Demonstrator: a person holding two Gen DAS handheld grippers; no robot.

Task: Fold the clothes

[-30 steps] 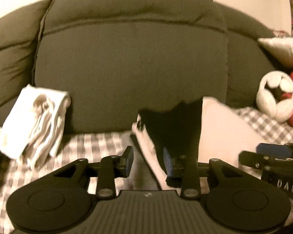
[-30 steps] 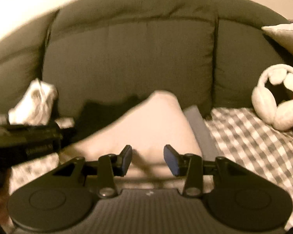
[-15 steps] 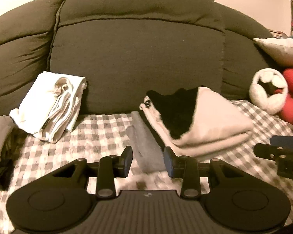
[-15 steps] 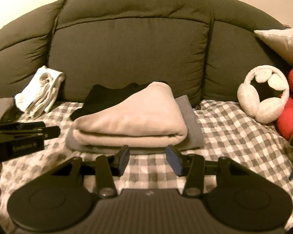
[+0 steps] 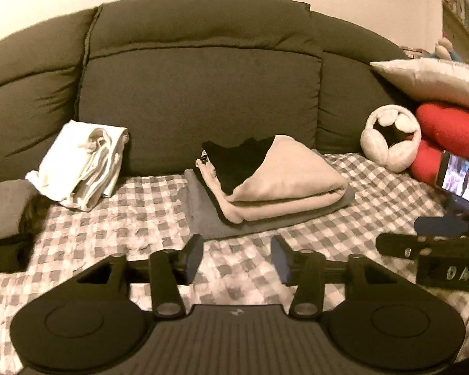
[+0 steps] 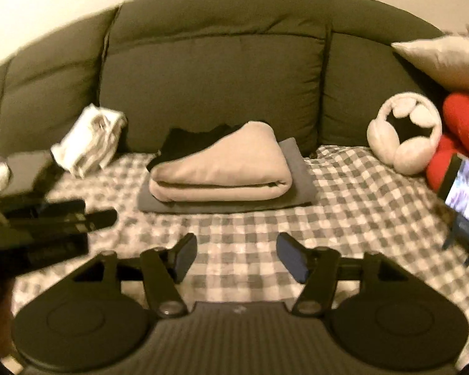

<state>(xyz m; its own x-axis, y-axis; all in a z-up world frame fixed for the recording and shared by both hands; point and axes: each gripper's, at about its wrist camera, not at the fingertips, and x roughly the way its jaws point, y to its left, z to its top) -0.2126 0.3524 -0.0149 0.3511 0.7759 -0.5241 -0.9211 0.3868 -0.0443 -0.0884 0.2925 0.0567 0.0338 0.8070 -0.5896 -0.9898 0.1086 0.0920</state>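
Observation:
A folded beige garment lies on a flat grey folded cloth, with a black garment tucked behind it, all on the checkered sofa cover. My left gripper is open and empty, hovering short of the pile. My right gripper is also open and empty, well back from it. The right gripper's side shows at the right edge of the left wrist view, and the left gripper's side at the left edge of the right wrist view.
A folded white garment leans against the dark sofa back. A grey item sits at far left. White earmuffs, a red plush, a pale cushion and a lit phone occupy the right.
Both grippers have drawn back from the beige garment, which now rests folded on the pile. The pile looks farther away than before.

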